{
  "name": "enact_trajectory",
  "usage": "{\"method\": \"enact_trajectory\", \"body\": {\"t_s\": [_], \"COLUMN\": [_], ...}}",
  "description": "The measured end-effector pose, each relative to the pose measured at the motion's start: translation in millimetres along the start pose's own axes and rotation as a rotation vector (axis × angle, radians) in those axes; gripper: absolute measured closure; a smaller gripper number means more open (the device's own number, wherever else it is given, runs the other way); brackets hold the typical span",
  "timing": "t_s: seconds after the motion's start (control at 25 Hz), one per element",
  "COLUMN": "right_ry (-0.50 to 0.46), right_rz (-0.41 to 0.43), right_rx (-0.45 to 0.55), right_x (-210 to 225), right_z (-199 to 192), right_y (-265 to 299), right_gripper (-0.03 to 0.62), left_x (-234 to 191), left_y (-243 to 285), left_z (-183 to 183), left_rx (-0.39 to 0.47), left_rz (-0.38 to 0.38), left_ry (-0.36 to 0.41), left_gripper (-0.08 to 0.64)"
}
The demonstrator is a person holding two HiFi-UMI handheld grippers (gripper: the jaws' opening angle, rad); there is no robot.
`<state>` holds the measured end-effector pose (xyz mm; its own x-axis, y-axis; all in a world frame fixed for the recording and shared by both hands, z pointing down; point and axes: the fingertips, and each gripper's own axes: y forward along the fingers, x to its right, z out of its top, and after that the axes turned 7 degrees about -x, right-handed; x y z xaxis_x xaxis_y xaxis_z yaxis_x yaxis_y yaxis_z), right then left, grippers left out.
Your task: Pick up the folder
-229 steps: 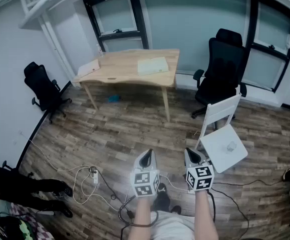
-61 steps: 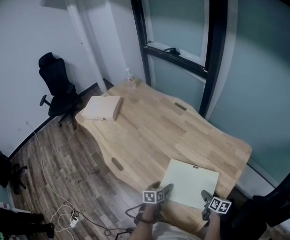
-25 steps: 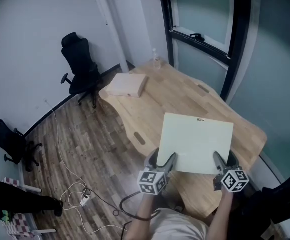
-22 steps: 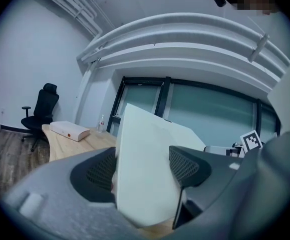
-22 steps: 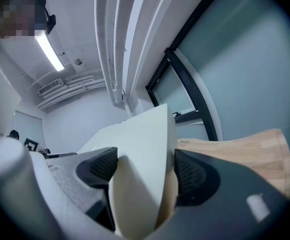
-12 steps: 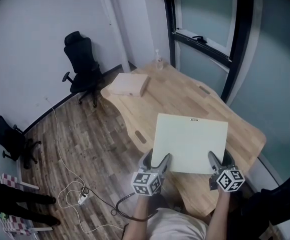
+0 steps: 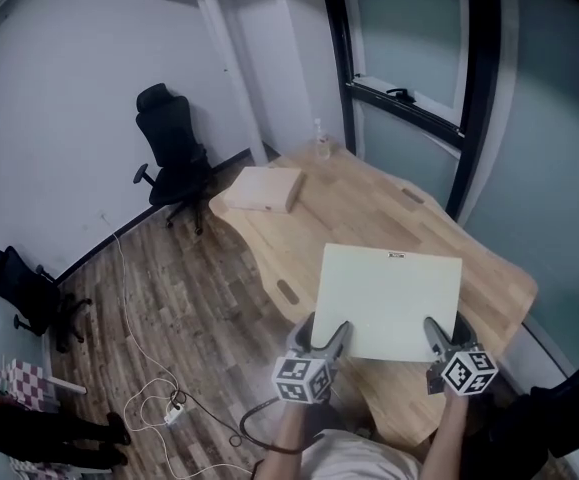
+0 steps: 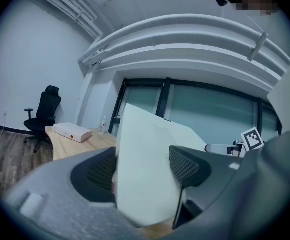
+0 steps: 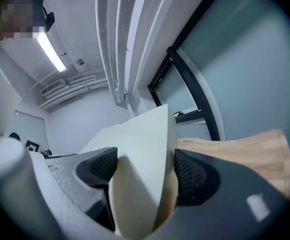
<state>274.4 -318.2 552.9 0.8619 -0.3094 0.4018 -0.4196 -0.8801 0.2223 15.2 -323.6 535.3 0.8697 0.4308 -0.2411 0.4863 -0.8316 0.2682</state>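
The pale green folder (image 7: 389,300) is held up flat above the near end of the wooden table (image 7: 369,208). My left gripper (image 7: 327,341) is shut on its near left corner and my right gripper (image 7: 439,343) is shut on its near right corner. In the left gripper view the folder (image 8: 145,169) stands between the dark ribbed pads (image 8: 187,166). In the right gripper view the folder (image 9: 139,169) is likewise clamped between the pads (image 9: 192,176), with the right gripper (image 9: 139,176) closed around its edge.
A flat tan box (image 7: 261,189) lies at the table's far left end and a small clear bottle (image 7: 321,144) stands by the window. A black office chair (image 7: 174,148) is at the wall. Cables (image 7: 159,408) lie on the wood floor.
The folder was lying on the table with the grippers at its near edge; it is now lifted, held by both grippers. Over the last half second it stays raised, shifting slightly right.
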Motion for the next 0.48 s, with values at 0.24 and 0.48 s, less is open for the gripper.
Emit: {"method": "enact_trajectory", "body": {"t_s": [0.24, 0.48], "right_ry": [-0.002, -0.014], "right_rz": [0.004, -0.01], "right_rx": [0.01, 0.009], "right_x": [5.9, 8.8], "right_z": [1.6, 2.9], "right_y": [3.5, 1.0], "right_gripper": [0.236, 0.236], "left_x": [1.2, 5.8], "left_y": [7.0, 9.7], "left_z": [-0.6, -2.2], "left_rx": [-0.008, -0.001], "left_rz": [-0.011, -0.02], "left_ry": [-0.004, -0.01], "left_gripper": [0.232, 0.232]}}
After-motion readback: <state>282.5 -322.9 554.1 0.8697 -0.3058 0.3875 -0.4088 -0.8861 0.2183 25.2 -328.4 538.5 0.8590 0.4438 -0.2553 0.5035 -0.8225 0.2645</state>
